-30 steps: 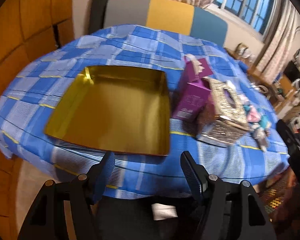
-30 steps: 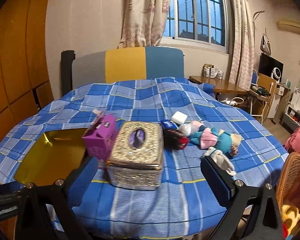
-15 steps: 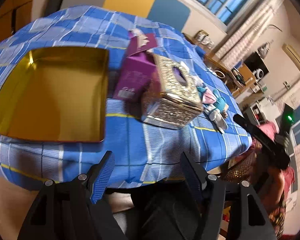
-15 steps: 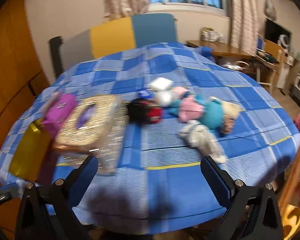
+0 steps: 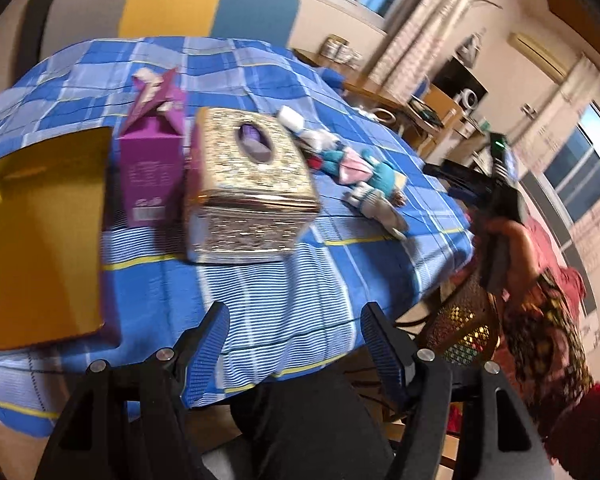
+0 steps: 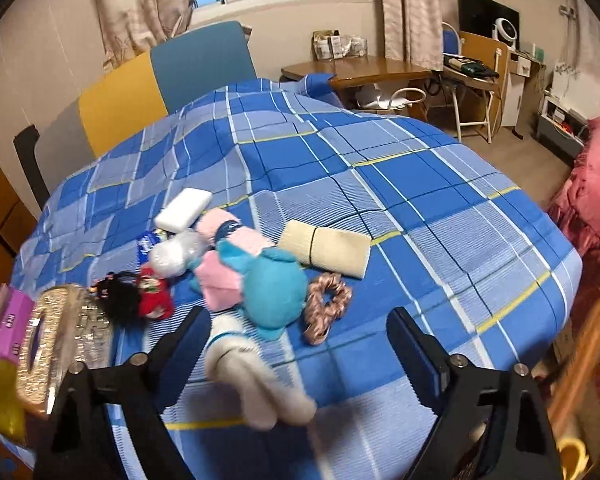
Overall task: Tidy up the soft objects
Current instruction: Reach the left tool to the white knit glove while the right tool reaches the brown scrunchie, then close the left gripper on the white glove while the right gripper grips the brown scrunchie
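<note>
The soft toys lie in a loose heap toward the near edge of the table (image 6: pixel 440 208), under a blue checked cloth: a teal and pink plush toy (image 6: pixel 268 280), a white plush piece (image 6: pixel 256 376) blurred at the cloth's near edge, a black-haired doll in red (image 6: pixel 140 296), a satin scrunchie (image 6: pixel 328 304), a folded cream cloth (image 6: pixel 326 248) and a white sponge block (image 6: pixel 184 208). The embossed metal tissue box (image 5: pixel 248 184), purple carton (image 5: pixel 150 168) and gold tray (image 5: pixel 40 240) sit to their left, the tray cut off. The right gripper (image 6: pixel 296 344) is closing, fingers spread wide above the white piece, not pressing it. The left gripper (image 5: pixel 296 332) hangs spread and empty over the near edge.
</note>
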Demonstrator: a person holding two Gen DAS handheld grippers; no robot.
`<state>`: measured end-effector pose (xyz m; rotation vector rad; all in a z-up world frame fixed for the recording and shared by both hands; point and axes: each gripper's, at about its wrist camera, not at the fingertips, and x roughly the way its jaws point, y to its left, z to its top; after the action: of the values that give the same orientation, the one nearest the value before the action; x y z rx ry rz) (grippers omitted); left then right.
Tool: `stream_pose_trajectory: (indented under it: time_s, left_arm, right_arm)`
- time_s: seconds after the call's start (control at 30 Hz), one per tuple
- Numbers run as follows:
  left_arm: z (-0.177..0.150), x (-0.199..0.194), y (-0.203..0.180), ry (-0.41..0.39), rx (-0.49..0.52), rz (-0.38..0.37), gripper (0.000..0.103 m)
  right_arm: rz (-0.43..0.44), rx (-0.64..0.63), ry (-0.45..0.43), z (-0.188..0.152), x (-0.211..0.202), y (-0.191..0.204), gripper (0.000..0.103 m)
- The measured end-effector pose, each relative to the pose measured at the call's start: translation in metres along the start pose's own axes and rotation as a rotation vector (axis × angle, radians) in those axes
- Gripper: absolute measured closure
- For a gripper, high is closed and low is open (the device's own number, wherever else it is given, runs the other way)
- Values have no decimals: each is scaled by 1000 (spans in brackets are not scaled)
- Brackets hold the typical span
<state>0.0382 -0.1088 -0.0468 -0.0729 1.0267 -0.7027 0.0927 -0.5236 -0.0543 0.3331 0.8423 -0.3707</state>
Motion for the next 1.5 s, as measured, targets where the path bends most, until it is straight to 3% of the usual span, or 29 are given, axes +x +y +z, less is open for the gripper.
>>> stream_pose_trajectory:
  time_s: [0.1,0.33,0.4,0.5,0.57,0.67,0.97,1.2,1.5]
  left_arm:
    - [5,6,-12,13,34,-3,34]
    - [16,22,-32,38,84,-30,34]
    - [19,28,-37,48,97,-36,34]
    - [25,39,-45,61,110,-40,34]
    - [30,48,-53,65,120,-47,34]
    - [39,60,-67,66,136,-58,34]
    - [74,105,-105,94,121,-83,34]
    - [101,160,-123,139,98,-76,28]
    - [125,248,-127,269,-13,-56,28]
  right_arm:
    - [-49,-1,49,6,27,-8,24]
    - [18,113,212,3,88,-34,44]
    - [39,132,243,0,95,-38,44]
    - [69,159,262,-1,104,-44,62]
    - [78,172,279,-3,109,-47,80]
    - [83,163,272,-5,108,-47,87]
    - [65,228,130,3,77,-65,88]
    - [19,189,62,13,69,-59,88]
    - [4,178,26,15,63,-60,88]
